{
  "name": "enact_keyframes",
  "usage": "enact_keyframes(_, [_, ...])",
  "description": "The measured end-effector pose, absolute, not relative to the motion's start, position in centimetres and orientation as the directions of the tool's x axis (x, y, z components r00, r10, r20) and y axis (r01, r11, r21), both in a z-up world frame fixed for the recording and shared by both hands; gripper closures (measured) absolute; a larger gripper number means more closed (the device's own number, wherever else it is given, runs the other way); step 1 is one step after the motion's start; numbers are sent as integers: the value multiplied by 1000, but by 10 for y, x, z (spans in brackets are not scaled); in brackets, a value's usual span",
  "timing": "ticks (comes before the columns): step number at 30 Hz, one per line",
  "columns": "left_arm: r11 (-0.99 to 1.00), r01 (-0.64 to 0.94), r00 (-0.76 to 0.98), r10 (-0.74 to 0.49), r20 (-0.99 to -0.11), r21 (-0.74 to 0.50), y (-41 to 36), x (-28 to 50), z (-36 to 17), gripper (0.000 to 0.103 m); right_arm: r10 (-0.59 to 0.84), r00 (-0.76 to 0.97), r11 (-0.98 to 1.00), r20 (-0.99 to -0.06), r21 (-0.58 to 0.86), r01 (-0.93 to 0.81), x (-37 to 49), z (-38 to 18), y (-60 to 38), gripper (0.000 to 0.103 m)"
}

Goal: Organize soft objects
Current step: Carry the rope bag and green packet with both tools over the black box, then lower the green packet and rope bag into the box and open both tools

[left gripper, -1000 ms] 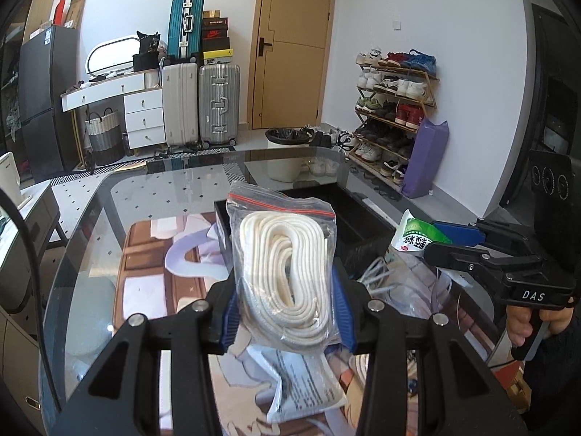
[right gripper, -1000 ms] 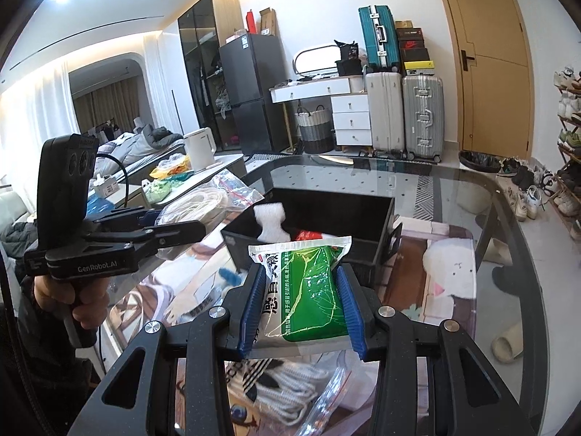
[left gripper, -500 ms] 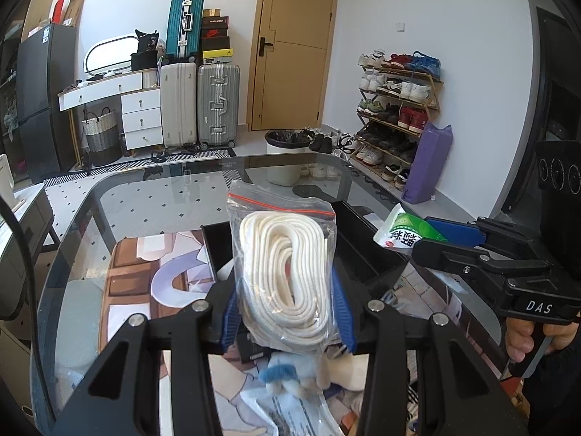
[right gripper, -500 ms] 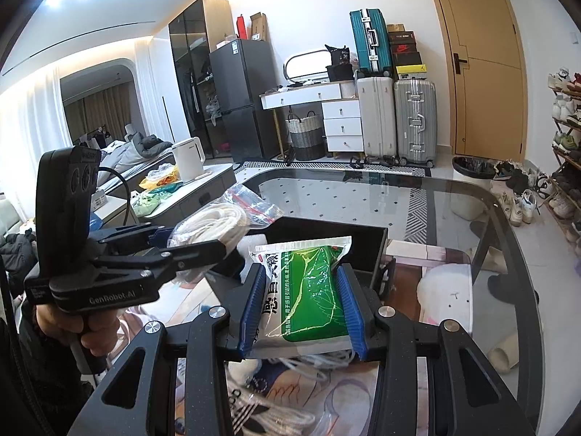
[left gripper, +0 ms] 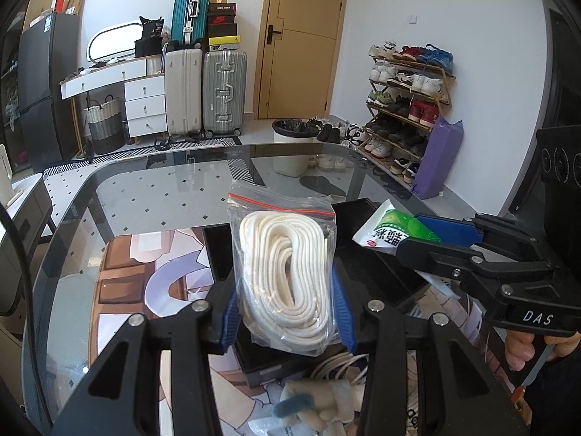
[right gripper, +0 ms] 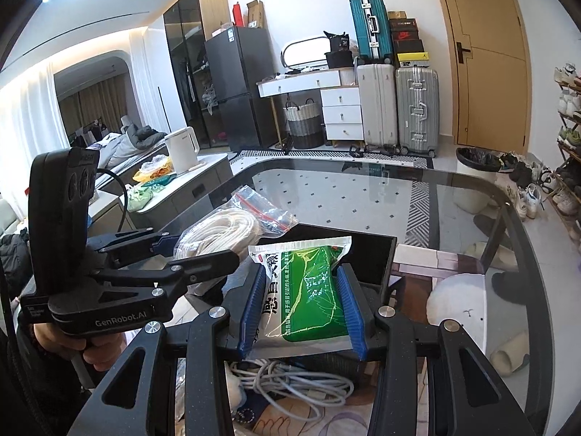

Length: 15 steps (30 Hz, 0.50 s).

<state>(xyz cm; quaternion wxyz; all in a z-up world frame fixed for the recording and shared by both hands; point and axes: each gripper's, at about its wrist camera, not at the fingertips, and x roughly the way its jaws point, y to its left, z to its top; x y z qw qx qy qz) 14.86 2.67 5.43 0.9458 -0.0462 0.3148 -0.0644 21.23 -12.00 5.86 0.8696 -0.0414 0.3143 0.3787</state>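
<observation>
My left gripper (left gripper: 287, 301) is shut on a clear zip bag of white rope (left gripper: 283, 265) and holds it above the black box (left gripper: 366, 265). The bag also shows in the right wrist view (right gripper: 225, 229). My right gripper (right gripper: 303, 305) is shut on a green and white packet (right gripper: 312, 290), held above the same black box (right gripper: 370, 254). The packet (left gripper: 392, 230) and right gripper (left gripper: 435, 234) show at the right of the left wrist view. The left gripper (right gripper: 181, 254) shows at the left of the right wrist view.
Below the grippers lie a grey cable coil (right gripper: 297, 385) and a white glove-like item (left gripper: 319, 403) on a printed mat (left gripper: 152, 272). The glass table (left gripper: 145, 189) extends ahead. A shoe rack (left gripper: 406, 109) and suitcases (left gripper: 203, 87) stand beyond.
Both grippers have moved forward with their loads, so that the black box now lies under the rope bag and the packet. The loose items on the mat have slid toward the bottom of both views.
</observation>
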Motion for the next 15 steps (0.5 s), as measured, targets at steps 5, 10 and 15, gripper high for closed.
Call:
enact_keyframes(5, [988, 105, 784, -152, -602, -113, 23, 156, 51, 61, 623, 506, 712, -596, 164, -683, 225, 51, -114, 62])
enact_keyframes(10, [988, 114, 768, -153, -622, -102, 21, 160, 45, 61, 601, 504, 719, -620, 145, -680, 235, 43, -110, 62])
enact_keyframes(15, [989, 125, 749, -147, -646, -81, 16, 165, 37, 61, 587, 504, 721, -633, 126, -681, 241, 38, -109, 62])
